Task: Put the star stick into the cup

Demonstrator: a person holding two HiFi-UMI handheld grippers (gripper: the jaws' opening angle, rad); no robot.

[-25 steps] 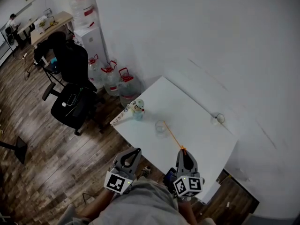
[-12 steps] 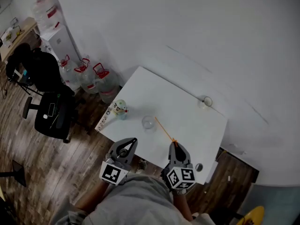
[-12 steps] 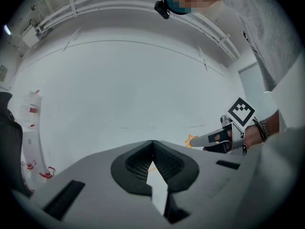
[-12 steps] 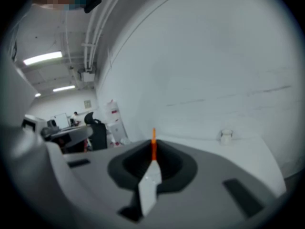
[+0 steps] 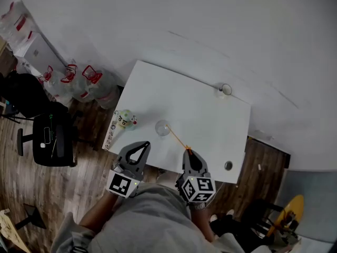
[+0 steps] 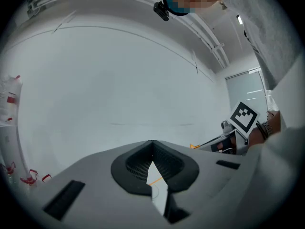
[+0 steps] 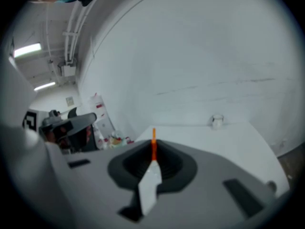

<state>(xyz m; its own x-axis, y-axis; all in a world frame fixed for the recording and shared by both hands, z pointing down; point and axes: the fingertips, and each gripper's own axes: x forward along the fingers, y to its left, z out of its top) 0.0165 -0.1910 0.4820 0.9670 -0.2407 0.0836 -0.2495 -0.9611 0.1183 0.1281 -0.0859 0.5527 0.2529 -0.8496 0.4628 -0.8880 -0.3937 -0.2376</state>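
Note:
A thin orange star stick (image 5: 178, 140) slants from my right gripper (image 5: 188, 152) toward a clear cup (image 5: 162, 128) on the white table (image 5: 205, 120). Its far end lies by the cup's rim; I cannot tell whether it is inside. The right gripper view shows the jaws shut on the stick (image 7: 153, 146), which pokes out forward past the tips. My left gripper (image 5: 139, 148) hovers over the table's near edge, left of the cup, shut and empty; its jaws (image 6: 152, 144) meet with nothing between them. The star itself is not visible.
A small green-and-white toy bottle (image 5: 125, 119) stands at the table's left edge. A small glass (image 5: 225, 90) sits at the far right corner and also shows as a jar (image 7: 217, 120). A small round object (image 5: 228, 165) lies near the front right corner. Water jugs (image 5: 79, 78) and an office chair (image 5: 50, 138) stand at left.
The head view has swung, so the table and grippers appear further up and left. Both grippers keep their places by the table's near edge, and the stick still points at the cup.

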